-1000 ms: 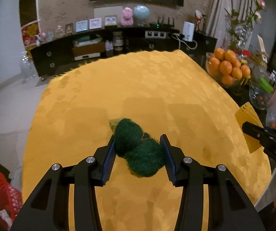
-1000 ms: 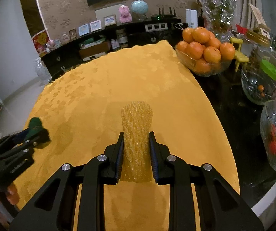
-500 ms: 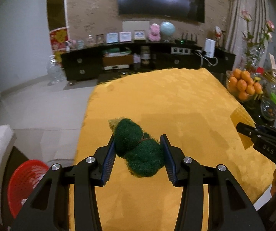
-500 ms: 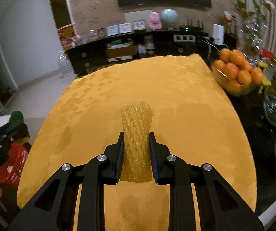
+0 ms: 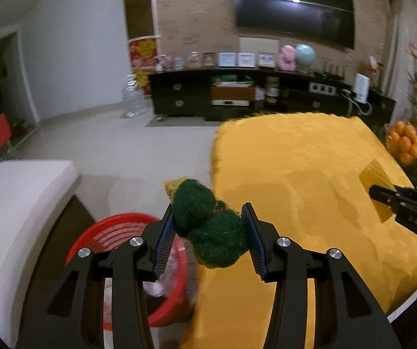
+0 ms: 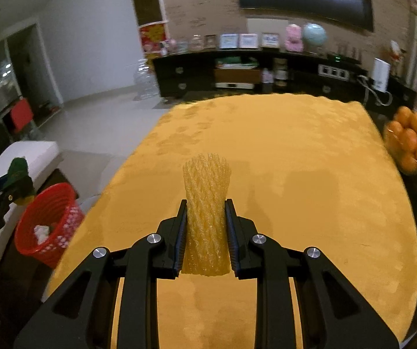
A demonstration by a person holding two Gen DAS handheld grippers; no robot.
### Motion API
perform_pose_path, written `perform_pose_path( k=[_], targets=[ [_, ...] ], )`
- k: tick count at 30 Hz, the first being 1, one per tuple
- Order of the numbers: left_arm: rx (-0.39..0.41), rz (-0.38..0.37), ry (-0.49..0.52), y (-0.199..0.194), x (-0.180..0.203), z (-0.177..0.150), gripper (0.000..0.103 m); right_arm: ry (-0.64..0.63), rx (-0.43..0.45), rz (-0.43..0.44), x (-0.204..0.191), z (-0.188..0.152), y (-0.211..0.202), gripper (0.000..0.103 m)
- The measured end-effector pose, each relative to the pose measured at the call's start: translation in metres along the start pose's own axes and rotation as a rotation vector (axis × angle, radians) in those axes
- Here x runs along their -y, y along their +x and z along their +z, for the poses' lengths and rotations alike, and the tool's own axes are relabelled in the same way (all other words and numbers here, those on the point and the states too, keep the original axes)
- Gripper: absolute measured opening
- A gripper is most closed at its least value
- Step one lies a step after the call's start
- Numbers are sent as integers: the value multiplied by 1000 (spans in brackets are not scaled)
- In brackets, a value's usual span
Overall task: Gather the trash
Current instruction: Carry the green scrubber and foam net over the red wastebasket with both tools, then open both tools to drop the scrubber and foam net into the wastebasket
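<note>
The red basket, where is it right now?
The red basket stands on the floor off the yellow table's left edge, beside a white seat, below the left gripper.

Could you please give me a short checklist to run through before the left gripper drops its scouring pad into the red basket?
1. Left gripper grips the green scouring pad: ok.
2. Pad directly above the red basket: not ok, it hangs at the basket's edge.
3. Basket mouth open, room left: ok, only a little trash inside.
4. Right gripper holds the yellow foam net securely: ok.
5. Right gripper clear of the left one's path: ok, over the yellow tablecloth.
</note>
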State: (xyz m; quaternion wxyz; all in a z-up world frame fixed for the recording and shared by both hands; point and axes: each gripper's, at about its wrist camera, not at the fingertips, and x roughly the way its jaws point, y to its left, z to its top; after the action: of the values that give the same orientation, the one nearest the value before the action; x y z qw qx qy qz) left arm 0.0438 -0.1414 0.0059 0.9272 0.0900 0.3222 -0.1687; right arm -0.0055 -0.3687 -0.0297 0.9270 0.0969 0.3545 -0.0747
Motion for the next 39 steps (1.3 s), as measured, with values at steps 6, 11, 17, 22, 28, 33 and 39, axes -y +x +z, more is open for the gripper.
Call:
perform_pose_path(
  k=[6,11,17,22,28,33,39],
  targets=[
    [2,94,-46,-10,-50,-13,44,-81,-20,68,-46,3,10,24],
    [-10,167,-84,-13,-85,-24,44,-126,-43,134,-81,3,17,24],
    [-25,195,-139,-15,-111,-33,44,-162,-71,211,-120,6,26,24],
    [-25,200,-159,-12,-120,-35,44,-197,-75,268,-151,12,29,24],
    [-33,213,-205,-8,-137,-38,44,-244,-82,327,-184,28,36,24],
    [-51,222,-229,-3,-146,-41,44,-338,-94,360,-215,38,50,24],
    [-114,227,-254,19,-152,-43,44,-344,-141,412,-232,34,75,24]
  ],
)
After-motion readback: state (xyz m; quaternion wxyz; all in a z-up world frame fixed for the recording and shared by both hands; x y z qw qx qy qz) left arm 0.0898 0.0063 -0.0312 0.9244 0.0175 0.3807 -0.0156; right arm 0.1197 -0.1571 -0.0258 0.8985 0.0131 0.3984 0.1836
